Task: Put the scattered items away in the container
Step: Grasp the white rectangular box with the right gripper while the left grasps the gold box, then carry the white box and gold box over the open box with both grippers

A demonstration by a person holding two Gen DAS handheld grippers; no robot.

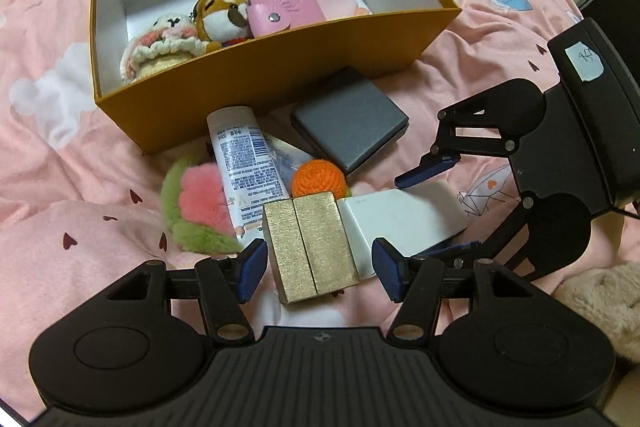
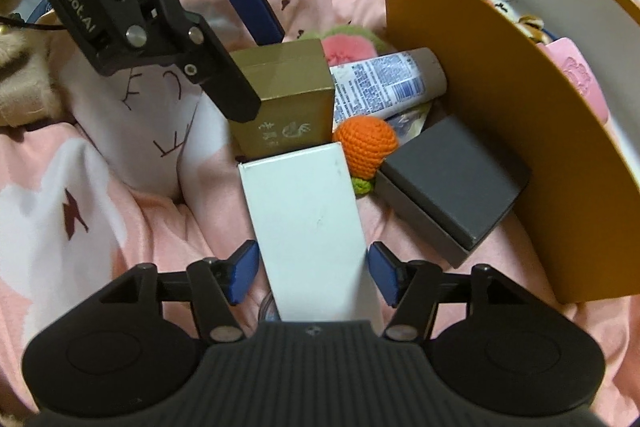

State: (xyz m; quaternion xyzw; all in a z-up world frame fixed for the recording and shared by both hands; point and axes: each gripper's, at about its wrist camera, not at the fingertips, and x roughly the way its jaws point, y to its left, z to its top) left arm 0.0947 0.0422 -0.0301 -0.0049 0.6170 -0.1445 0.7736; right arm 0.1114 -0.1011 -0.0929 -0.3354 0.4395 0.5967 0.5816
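The pink bed cover [image 1: 60,167] carries everything here, soft and creased, so nothing on it sits firm. The orange container [image 1: 256,67] lies open at the far side with two plush toys [image 1: 192,27] and a pink pouch [image 1: 280,5] already inside, while a heap of loose items lies just in front of its near wall. Of those, the white box [image 2: 308,227] lies flat between the blue pads of the right hand-held gripper [image 2: 312,273], whose jaws stand wide with a sliver of gap on each side, not yet pressing. The gold box [image 1: 312,247] sits likewise between the spread pads of the left hand-held gripper [image 1: 320,267], touching the white box along one edge. The grey box [image 1: 348,119], the tube [image 1: 244,167], the fluffy pink and green toy [image 1: 196,211] and the orange crochet ball [image 1: 318,181] crowd close behind. To do this well, each pair of jaws probably needs to close squarely on its box's long sides and lift straight up, so the neighbours are not dragged along; raising one box first may avoid the two hand-held grippers knocking together.
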